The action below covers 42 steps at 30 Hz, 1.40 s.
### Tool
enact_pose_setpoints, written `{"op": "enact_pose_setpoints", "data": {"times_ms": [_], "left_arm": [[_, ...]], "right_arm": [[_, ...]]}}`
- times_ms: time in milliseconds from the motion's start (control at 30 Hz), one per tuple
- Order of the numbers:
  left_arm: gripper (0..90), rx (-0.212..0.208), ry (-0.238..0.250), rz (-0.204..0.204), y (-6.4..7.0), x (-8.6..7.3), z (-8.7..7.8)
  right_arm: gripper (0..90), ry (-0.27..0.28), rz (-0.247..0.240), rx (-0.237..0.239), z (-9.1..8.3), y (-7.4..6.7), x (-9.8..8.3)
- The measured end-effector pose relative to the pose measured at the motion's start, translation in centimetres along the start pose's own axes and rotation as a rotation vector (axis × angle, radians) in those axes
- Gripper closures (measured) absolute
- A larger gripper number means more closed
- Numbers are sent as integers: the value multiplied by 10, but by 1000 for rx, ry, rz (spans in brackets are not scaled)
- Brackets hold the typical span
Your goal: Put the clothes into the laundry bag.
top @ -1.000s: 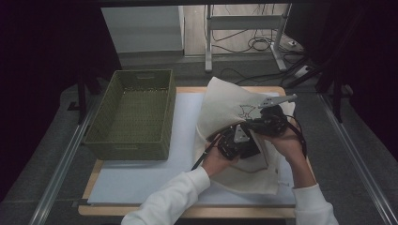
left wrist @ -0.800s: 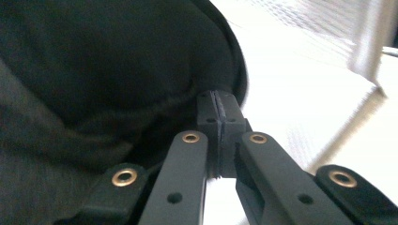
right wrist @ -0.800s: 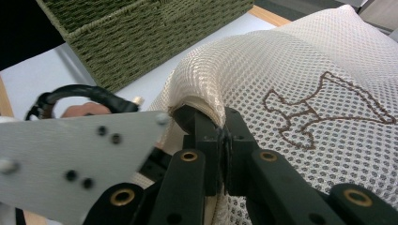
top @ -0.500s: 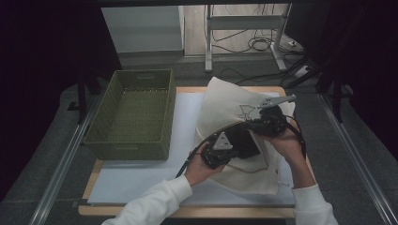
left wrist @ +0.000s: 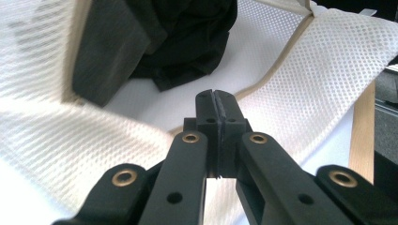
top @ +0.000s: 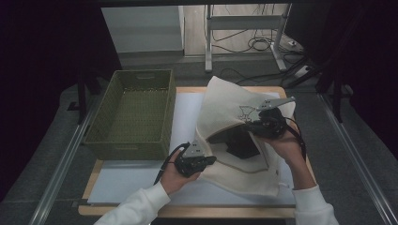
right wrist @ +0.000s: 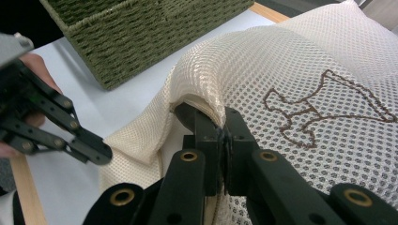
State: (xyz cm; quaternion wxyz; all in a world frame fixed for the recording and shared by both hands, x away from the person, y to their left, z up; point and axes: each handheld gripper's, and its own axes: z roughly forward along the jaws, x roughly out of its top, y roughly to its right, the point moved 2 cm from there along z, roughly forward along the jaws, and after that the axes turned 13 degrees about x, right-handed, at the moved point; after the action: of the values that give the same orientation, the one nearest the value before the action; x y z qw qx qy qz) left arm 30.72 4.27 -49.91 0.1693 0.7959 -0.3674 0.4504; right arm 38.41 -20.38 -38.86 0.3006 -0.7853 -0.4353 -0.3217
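Cream mesh bag [top: 234,136] lies just right of the basket [top: 133,112], its mouth gaping on dark cloth [top: 241,140] inside. Your right gripper [right wrist: 221,127] is clamped on the bag's upper rim, lifting it; your left gripper [top: 212,159] sits closed and empty beside the bag's lower edge.

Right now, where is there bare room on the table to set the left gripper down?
The white mat lies bare in front of the green basket, left of the left gripper, and in the strip between the basket and the mesh bag. The right half is crowded: the bag, dark clothes in its mouth, and the right gripper pinching its upper edge.
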Motion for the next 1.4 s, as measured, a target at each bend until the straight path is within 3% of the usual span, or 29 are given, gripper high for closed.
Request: {"op": "enact_pose_setpoints", "data": {"times_ms": [200,600,1100,1400], "left_arm": [[900,19,-10,-10,-6,-12,-11],[890,33,-43,-15,-8,-24,-10],[843,45,-57,-7,-6,-28,-6],[810,59,-63,-6,-6,-29,-4]], "right_arm": [[867,-29,-15,-7,4,-6,-8],[865,-104,-15,-6,20,-10,-30],[864,-199,1,-5,53,-9,-59],[844,-233,-27,-22,71,-11,-70]]}}
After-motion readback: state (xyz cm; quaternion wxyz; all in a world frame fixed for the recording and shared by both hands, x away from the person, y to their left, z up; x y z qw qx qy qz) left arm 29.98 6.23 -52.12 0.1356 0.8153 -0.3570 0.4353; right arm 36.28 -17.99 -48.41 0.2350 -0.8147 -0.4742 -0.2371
